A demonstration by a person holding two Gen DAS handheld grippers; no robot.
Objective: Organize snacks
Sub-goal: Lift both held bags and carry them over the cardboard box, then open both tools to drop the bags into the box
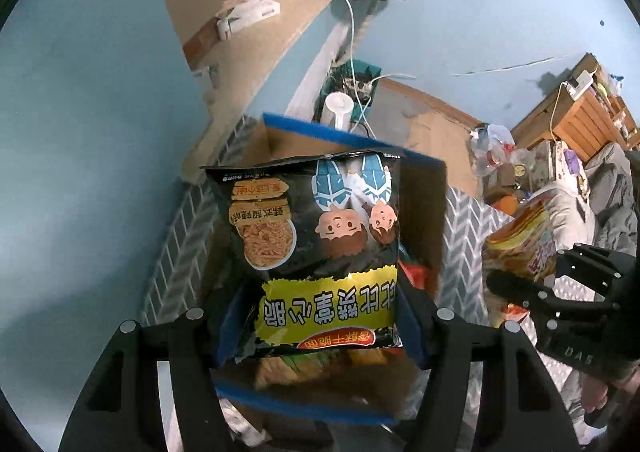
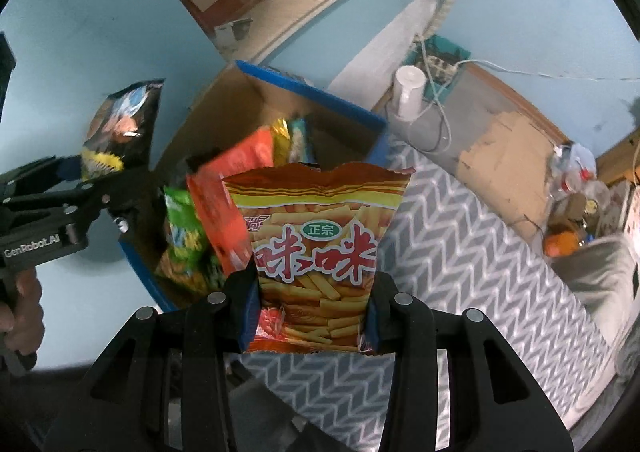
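Right gripper (image 2: 310, 316) clamps orange snack bag (image 2: 316, 252) beside box (image 2: 320, 100).

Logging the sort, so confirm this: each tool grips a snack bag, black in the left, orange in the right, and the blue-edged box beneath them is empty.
Not empty. The right wrist view shows the box already holding several snack packets. The rest stands: the left tool grips the black bag, the right tool the orange bag.
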